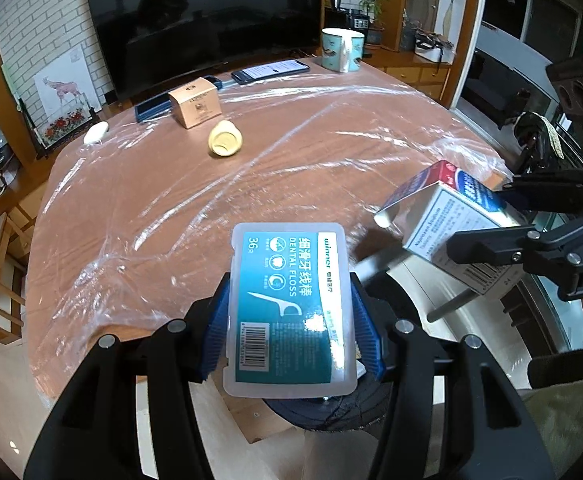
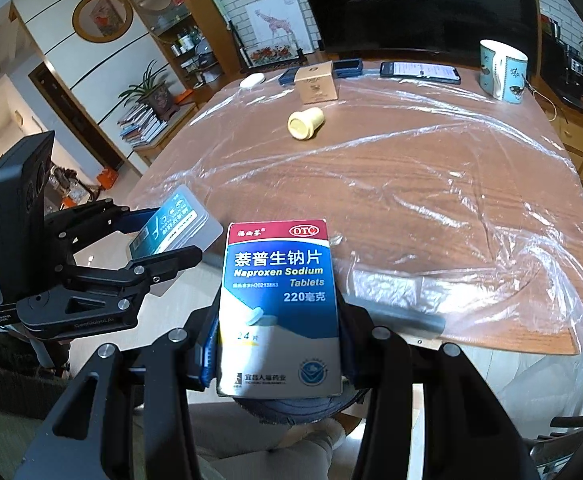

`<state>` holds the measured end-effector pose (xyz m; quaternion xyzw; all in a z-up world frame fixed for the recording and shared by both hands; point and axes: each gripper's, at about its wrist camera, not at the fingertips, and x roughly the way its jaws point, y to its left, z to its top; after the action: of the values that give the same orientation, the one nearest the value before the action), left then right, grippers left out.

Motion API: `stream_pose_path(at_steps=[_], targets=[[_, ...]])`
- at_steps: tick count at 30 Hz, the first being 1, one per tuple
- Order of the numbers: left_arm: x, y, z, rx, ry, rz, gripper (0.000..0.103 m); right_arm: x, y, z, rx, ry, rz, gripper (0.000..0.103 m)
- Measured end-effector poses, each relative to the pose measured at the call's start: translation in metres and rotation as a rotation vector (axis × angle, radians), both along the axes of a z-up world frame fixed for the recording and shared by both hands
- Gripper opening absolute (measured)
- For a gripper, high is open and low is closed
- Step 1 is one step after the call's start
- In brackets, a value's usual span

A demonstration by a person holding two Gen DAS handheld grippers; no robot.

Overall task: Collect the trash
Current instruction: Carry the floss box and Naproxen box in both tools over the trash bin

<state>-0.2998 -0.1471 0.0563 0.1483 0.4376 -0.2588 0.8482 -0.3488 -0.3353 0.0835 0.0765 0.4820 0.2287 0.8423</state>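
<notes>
Left gripper point(image 1: 291, 312) jaws clamp translucent teal-labelled dental floss box point(image 1: 289, 312); right gripper point(image 2: 277, 320) jaws clamp blue-white tablet carton point(image 2: 279, 304). Both aloft near table point(image 2: 431, 184) edge (narrow side grips: either could twist loose).

I am looking into a home living room. Straight ahead of my left claw point(image 1: 291, 320), past the far edge of the wooden tabletop point(image 1: 171, 200) under its clear plastic sheet, a big dark television point(image 1: 207, 20) stands against a white brick wall point(image 1: 39, 20). A giraffe picture point(image 2: 277, 26) leans beside it. Off to the left of my right claw point(image 2: 279, 320) I see a potted plant point(image 2: 151, 88), stacked books point(image 2: 139, 124) and a glass-fronted cabinet point(image 2: 167, 12). Ahead lie a mug point(image 2: 501, 70) and a phone point(image 2: 419, 72).
</notes>
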Motion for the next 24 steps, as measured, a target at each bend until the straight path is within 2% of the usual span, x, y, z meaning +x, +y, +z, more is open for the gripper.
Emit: stream_pose_path(at_steps=[12, 24], targets=[[-0.034, -0.008, -0.016, 0.033, 0.049, -0.081, 0.055, -0.017, 0.005, -0.019, -0.023, 0.056, 0.039, 0.046], [-0.052, -0.011, -0.051, 0.085, 0.125, -0.116, 0.055, -0.034, 0.008, -0.05, -0.05, 0.143, 0.064, 0.046]])
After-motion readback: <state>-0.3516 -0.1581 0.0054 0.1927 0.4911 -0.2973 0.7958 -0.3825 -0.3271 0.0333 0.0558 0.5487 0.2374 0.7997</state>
